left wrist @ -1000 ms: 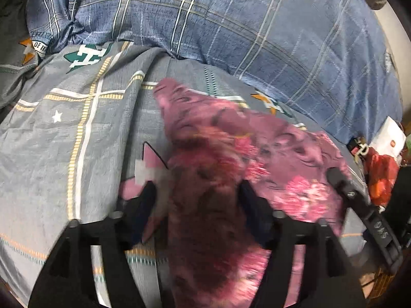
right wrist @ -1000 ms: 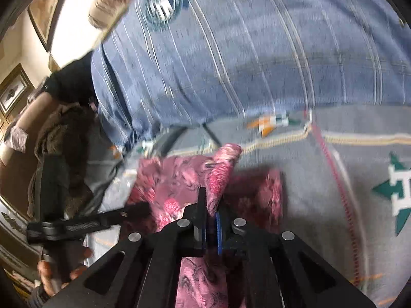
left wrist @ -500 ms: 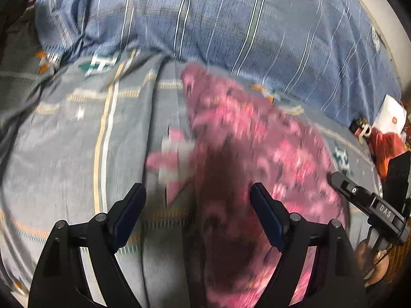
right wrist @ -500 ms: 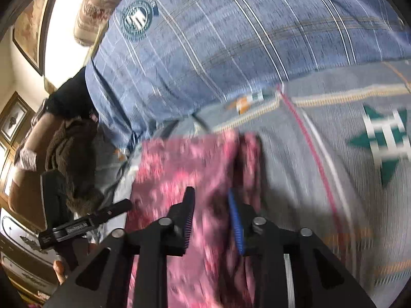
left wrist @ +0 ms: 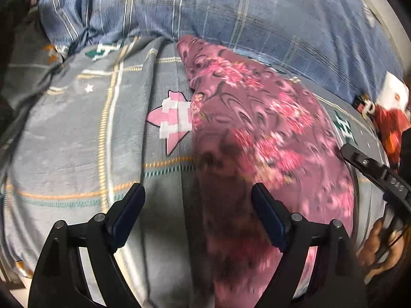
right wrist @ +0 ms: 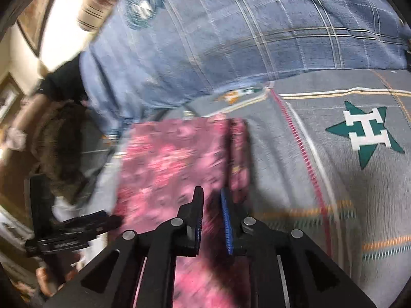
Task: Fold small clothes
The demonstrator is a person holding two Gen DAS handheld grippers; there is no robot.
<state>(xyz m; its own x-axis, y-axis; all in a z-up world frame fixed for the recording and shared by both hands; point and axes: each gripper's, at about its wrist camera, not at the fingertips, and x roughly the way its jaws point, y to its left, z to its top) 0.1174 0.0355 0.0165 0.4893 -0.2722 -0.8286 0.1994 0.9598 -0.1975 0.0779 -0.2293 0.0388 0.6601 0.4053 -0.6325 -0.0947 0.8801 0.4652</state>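
A pink floral garment [left wrist: 257, 118] lies flat on the grey star-print bedsheet [left wrist: 77, 141], with one long side doubled over into a narrow strip [right wrist: 237, 154]. My left gripper [left wrist: 196, 192] hovers over its near left edge, jaws wide open; the cloth lies below, untouched by the pads. My right gripper [right wrist: 211, 192] hangs over the garment [right wrist: 167, 159] beside the folded strip. Its jaws stand a narrow gap apart and are closing, with nothing pinched between them. A finger [left wrist: 359, 157] of the right gripper shows at the right of the left wrist view.
A bulky blue plaid duvet [left wrist: 231, 12] rises just behind the garment. Red and white items [left wrist: 390, 118] sit at the bed's right edge. A dark brown furry heap [right wrist: 64, 141] lies off the bed's other side. A hand [left wrist: 380, 246] holds the right gripper.
The left jaws, first close around the cloth, spread and let it go. The right gripper, shut on the garment's edge, has parted; the cloth dropped flat. Both grippers slid along the bed.
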